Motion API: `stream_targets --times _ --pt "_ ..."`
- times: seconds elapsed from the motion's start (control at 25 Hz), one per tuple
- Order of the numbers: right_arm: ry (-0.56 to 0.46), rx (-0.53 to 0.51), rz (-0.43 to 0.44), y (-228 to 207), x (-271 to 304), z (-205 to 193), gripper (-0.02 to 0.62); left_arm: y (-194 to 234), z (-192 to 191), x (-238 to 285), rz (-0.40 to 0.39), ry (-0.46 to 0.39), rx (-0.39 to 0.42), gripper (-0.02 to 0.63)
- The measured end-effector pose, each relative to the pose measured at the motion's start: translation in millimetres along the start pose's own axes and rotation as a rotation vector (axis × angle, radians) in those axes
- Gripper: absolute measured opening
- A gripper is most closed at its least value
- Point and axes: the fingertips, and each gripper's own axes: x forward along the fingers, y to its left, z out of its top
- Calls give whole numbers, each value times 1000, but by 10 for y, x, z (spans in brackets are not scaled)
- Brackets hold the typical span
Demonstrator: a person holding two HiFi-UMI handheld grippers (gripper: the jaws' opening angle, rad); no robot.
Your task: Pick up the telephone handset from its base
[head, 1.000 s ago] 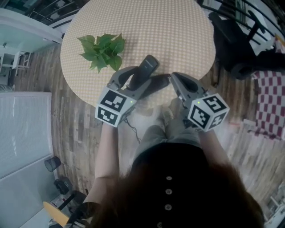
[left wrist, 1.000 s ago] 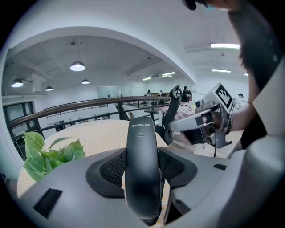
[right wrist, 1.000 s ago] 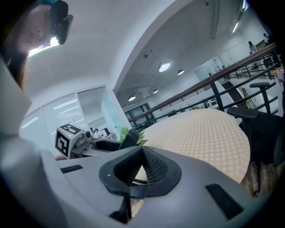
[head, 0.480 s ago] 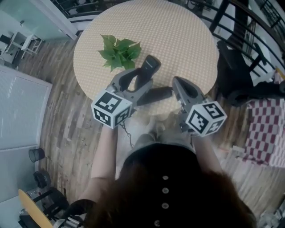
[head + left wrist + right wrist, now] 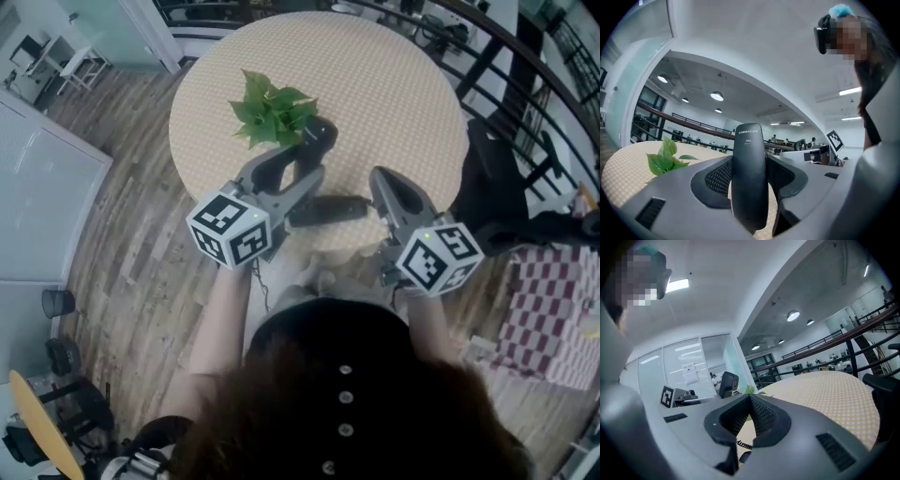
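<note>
The telephone handset (image 5: 749, 178) bears the brand "CHINO-E" near its top; the smaller print beneath is unreadable.

The worktop (image 5: 394, 84) stands ahead of the person, with the plant (image 5: 272, 114) on it toward the left. Just beside the plant, on the person's side, the telephone handset (image 5: 317, 139) sits between the jaws of the left hand-held gripper (image 5: 300, 164), over the worktop. The base (image 5: 330, 208) lies at the worktop's near edge, between that gripper and the right hand-held gripper (image 5: 380, 178). A chair (image 5: 497, 173) stands on the floor (image 5: 141, 244) to the worktop's right.
</note>
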Motion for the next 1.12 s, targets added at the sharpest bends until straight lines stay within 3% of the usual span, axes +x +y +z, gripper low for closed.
stream_targets --times 0.44,0.72,1.12 --pt "22 -18 68 66 133 12 9 108 -36 -217 53 -94 -91 236" --pt "88 -18 115 193 203 -190 9 126 -117 -338 104 -132 -119 236" --pt "94 -16 121 211 201 -229 9 85 -92 -376 95 -169 -153 236"
